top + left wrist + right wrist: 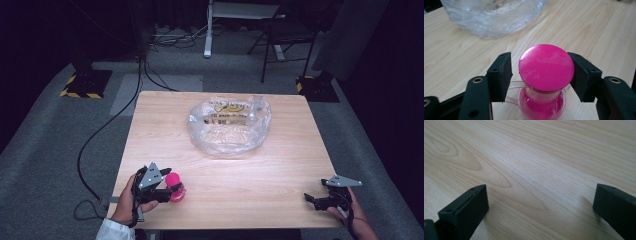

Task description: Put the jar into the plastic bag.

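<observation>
A small clear bottle (176, 192) with a round pink lid (546, 67) and pink contents stands near the front left corner of the wooden table (260, 180). My left gripper (171, 181) has one jaw on each side of the lid. In the left gripper view the right pad (579, 75) meets the lid's rim, while the left pad (505, 72) stands a narrow gap off it. My right gripper (315, 191) rests low at the front right corner, its jaws wide apart over bare wood (540, 202) with nothing between them.
A crumpled clear plastic bag (230, 125) with yellow print lies open at the table's far middle, and its edge shows in the left gripper view (491, 17). A cable (95, 140) runs across the grey floor at left. A chair (285, 35) stands behind the table.
</observation>
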The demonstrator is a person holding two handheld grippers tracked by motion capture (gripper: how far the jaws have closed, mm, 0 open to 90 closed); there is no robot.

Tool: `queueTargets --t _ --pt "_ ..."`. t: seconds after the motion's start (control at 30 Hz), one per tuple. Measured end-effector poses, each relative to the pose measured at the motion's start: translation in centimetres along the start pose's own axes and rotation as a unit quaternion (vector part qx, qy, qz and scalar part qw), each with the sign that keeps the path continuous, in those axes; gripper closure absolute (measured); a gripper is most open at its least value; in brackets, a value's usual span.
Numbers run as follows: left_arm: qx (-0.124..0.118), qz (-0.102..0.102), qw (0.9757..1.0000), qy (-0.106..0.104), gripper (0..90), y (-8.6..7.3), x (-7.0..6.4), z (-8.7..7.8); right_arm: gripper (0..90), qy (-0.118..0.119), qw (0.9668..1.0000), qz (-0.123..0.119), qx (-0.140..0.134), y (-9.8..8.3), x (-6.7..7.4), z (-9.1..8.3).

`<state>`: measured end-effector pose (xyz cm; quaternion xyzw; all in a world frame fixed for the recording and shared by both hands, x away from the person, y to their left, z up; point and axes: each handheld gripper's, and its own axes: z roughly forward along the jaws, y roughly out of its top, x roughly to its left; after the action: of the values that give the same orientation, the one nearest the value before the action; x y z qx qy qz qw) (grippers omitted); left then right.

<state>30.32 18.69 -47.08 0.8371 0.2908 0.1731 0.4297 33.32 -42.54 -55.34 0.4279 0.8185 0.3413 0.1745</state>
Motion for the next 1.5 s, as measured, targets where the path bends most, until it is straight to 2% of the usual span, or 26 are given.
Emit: queueTargets --t 0.2,0.4,0.47,0.63,0.73,0.93,1.2,1.5 --pt "0.003 0.009 0.9999 0.006 47.1 -0.1 -0.3 0.3 0.0 0.0 1.0 0.0 0.0 0.0 0.0 0.0" --pt "0.003 0.01 0.9999 0.002 47.9 0.0 -0.4 0.2 0.0 0.0 1.0 0.0 0.0 0.0 0.0 0.0" --pt "-0.002 0.006 1.0 -0.001 47.9 0.1 -0.5 0.2 0.0 0.0 1.0 0.0 0.0 0.0 0.0 0.0" --pt "-0.018 0.003 0.9998 0.009 48.1 0.5 -0.6 -0.1 0.0 0.0 1.0 0.0 0.0 0.0 0.0 0.0" --pt "-0.021 0.003 0.9996 0.018 48.1 0.9 -0.7 -0.1 0.0 0.0 1.0 0.0 0.0 0.0 0.0 0.0" --pt "-0.018 -0.015 0.9994 0.027 48.1 2.2 -0.4 0.5 0.0 0.0 1.0 0.0 0.0 0.0 0.0 0.0" --pt "-0.007 -0.014 0.9993 0.033 48.1 3.9 -0.5 1.7 0.0 0.0 1.0 0.0 0.0 0.0 0.0 0.0" --pt "-0.006 -0.01 0.9993 0.035 48.1 5.8 -0.5 3.1 0.0 0.0 1.0 0.0 0.0 0.0 0.0 0.0"
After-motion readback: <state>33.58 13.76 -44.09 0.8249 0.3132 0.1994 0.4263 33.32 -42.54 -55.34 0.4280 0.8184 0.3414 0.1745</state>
